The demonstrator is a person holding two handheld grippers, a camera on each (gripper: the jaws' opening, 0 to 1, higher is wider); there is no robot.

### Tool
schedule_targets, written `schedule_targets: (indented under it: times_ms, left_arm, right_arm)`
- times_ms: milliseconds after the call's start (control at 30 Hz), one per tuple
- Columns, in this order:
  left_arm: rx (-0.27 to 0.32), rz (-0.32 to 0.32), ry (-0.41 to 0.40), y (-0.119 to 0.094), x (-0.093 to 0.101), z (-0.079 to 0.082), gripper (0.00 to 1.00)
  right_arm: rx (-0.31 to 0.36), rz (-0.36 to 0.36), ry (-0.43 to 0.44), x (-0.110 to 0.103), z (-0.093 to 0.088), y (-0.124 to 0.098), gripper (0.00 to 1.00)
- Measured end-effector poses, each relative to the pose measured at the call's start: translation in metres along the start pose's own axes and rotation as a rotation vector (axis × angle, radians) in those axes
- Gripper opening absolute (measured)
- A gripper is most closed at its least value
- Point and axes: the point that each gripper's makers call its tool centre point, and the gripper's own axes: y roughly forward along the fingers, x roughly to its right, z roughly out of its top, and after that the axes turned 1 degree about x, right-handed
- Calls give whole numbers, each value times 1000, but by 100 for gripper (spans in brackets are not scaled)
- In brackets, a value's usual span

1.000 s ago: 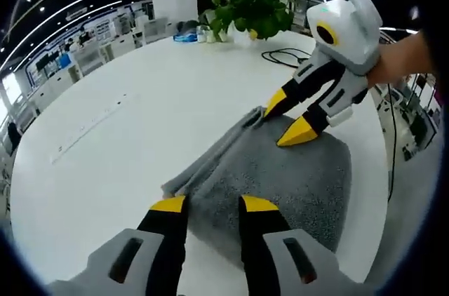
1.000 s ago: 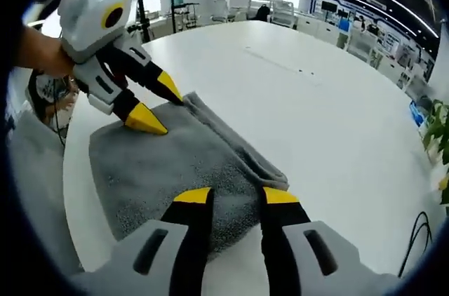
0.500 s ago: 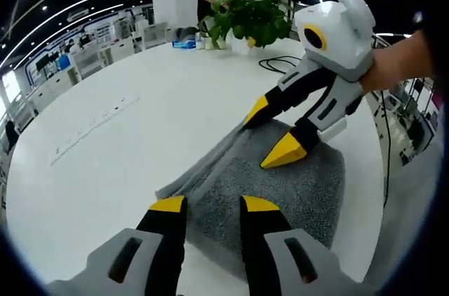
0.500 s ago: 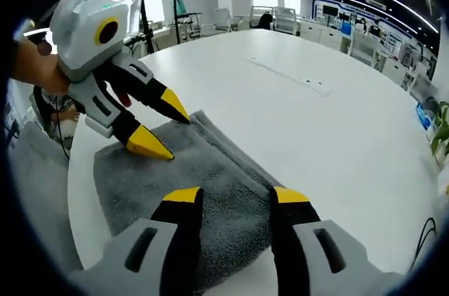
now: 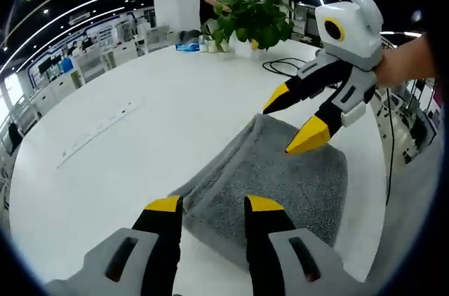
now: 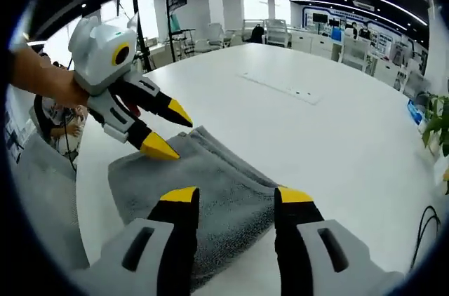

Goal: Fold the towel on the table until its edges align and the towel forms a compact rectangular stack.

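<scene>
Left gripper view, towel (image 5: pixel 280 177) folded (jaws apart)

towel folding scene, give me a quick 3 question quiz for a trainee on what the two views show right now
1. True or false: the left tool is clamped on the grey towel.
2. In the left gripper view, what stands at the far edge of the white table? A) a potted plant B) a laptop C) a stack of boxes
3. Fill in: the right tool hangs over the towel's far edge with its jaws ____.

Key
1. False: its jaws are apart, and the towel lies flat on the table.
2. A, the potted plant.
3. open
</scene>
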Motion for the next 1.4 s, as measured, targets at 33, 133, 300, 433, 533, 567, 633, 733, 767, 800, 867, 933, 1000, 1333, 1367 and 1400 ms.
schedule_targets:
  times_ms: [33,133,300,433,533,567,633,733,767,800,867,933,1000,1333,1367,1400]
  left_arm:
    - [1,-2,-10,-3,0,0,36]
    - [7,-8,-17,-9,2,-1,37]
    - [43,-62,-8,-21,23,-4,39]
    - [50,-140,32,-29,49,-8,37]
    - [13,-165,65,-27,62,-22,37]
    - [-2,-162,85,-25,62,-27,37]
    - [-26,-153,145,-22,62,-36,38]
    - [-18,-148,158,-19,63,-40,40]
    - [-14,-149,185,-19,64,-41,40]
    - [-19,-144,208,-17,64,-45,40]
    - [-19,-143,201,-15,66,-50,40]
    - [-15,-135,186,-16,65,-46,40]
    - [-18,-128,186,-19,64,-41,41]
    - [11,-192,150,-19,93,-30,59]
    - [-4,-196,156,-17,94,-37,59]
    - [-41,-193,178,-15,93,-46,60]
  right_arm:
    - [4,-2,5,1,-3,-2,42]
    - [3,-3,23,-1,-9,-7,42]
    - [-1,22,13,-16,-20,-16,37]
    - [1,61,-15,-30,-29,-22,31]
    - [-39,68,-17,-33,-42,-19,31]
    - [-47,66,-12,-32,-46,-18,32]
    - [-48,67,3,-32,-50,-17,32]
    - [-40,58,13,-33,-56,-18,32]
    - [-38,57,14,-33,-57,-18,32]
    - [-32,54,24,-34,-57,-18,32]
    - [-32,49,36,-36,-57,-18,32]
    - [-36,42,26,-36,-55,-19,33]
    - [-29,39,33,-35,-51,-21,33]
    - [6,81,-13,-63,-48,-26,42]
    - [0,73,-29,-63,-51,-26,42]
    - [-6,66,-46,-63,-55,-25,43]
